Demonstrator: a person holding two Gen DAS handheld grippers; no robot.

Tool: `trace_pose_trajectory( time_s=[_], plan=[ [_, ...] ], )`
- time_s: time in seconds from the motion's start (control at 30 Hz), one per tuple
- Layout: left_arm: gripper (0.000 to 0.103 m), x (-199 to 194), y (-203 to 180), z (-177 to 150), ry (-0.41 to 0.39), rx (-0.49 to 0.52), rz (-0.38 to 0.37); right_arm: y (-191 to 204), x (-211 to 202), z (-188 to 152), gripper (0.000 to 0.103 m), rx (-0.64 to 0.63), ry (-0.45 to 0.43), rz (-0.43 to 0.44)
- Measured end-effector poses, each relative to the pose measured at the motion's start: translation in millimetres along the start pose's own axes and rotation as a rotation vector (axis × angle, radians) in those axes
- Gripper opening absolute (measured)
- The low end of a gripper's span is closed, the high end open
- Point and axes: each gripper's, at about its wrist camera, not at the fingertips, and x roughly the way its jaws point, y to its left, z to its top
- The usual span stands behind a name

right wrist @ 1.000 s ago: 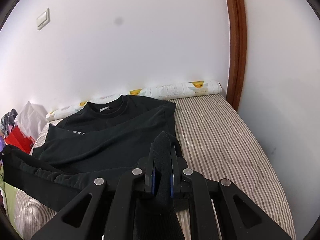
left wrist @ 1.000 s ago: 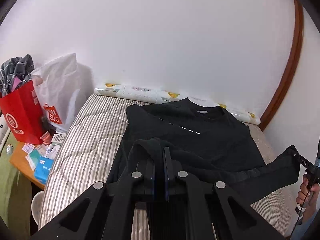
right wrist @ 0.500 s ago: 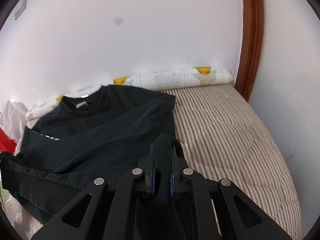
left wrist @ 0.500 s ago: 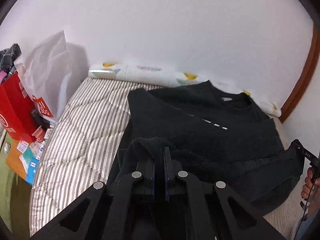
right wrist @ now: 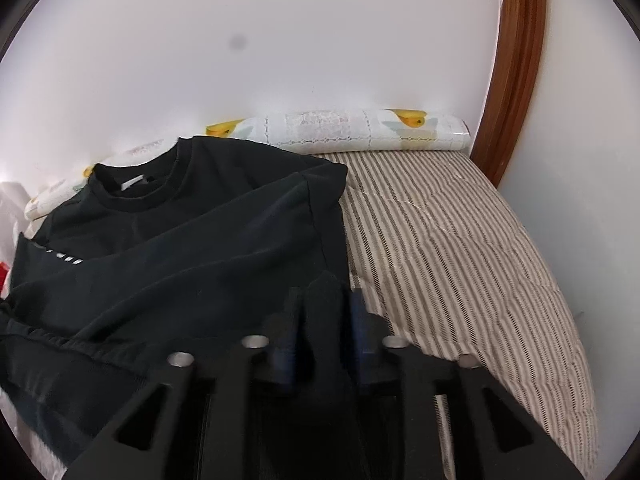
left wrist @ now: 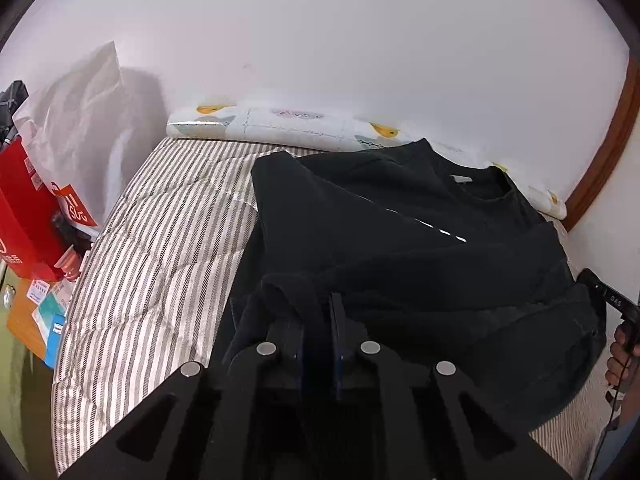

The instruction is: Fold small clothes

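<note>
Item: black sweatshirt (left wrist: 400, 248), lying on the striped bed (left wrist: 160, 240), collar toward the wall and the patterned roll (left wrist: 288, 130), its lower part doubled up over the chest. Left of the bed: a red paper bag (left wrist: 20, 220), a white plastic bag (left wrist: 80, 120) and small packets on a wooden surface; these sit lower and further out of view than a second ago, and the sweatshirt fills more of both views. Left claw (left wrist: 324, 316): a second ago pressed together on a fold of the hem; now its jaws are just starting to part, the gap still very narrow, with black cloth still bunched between the pads. It points steeply down at the bed. Right claw (right wrist: 324, 312): a second ago pinched tight on the other end of the hem; now its jaws are opening and stand clearly spread, the blue pads (right wrist: 362, 320) off the cloth, a ridge of black fabric standing loose between them. It also points steeply down, near the garment's right edge, beside bare striped cover. Fingers of the person's right hand (left wrist: 622, 350), wrapped on that tool's handle, show at the right edge of the left wrist view.
</note>
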Motion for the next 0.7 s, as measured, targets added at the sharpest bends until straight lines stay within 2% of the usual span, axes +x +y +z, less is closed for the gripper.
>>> trace_pose_trajectory(
  time_s=[0.03, 0.07, 0.13, 0.23, 0.37, 0.53, 0.7],
  plan=[
    [0.017, -4.5, -0.3, -2.0, 0.005, 0.001, -0.009, -1.6, -8.9, -2.1, 0.054, 0.001, -0.003, 0.005],
    [0.02, -7.1, -0.5, -3.4, 0.007, -0.001, -0.016, -3.0, -20.1, -5.7, 0.055, 0.003, -0.022, 0.012],
    [0.033, -18.0, 0.9, -11.1, 0.005, -0.012, -0.043, -7.4, -39.9, -13.0, 0.056, 0.004, -0.041, 0.01],
    [0.046, -32.7, 5.0, -27.4, 0.005, -0.029, -0.077, -17.1, -62.9, -29.6, 0.059, 0.013, -0.029, 0.023],
    [0.051, -45.4, 12.8, -54.0, 0.02, -0.057, -0.089, -27.1, -76.1, -62.6, 0.065, 0.034, -0.005, 0.03],
    [0.054, -50.1, 24.4, -96.0, 0.067, -0.09, -0.105, -36.5, -67.8, -105.0, 0.066, 0.106, 0.064, 0.077],
    [0.055, -38.3, 32.9, -113.6, 0.105, -0.134, -0.116, -44.6, -65.7, -115.4, 0.068, 0.201, 0.072, 0.118]
  ],
)
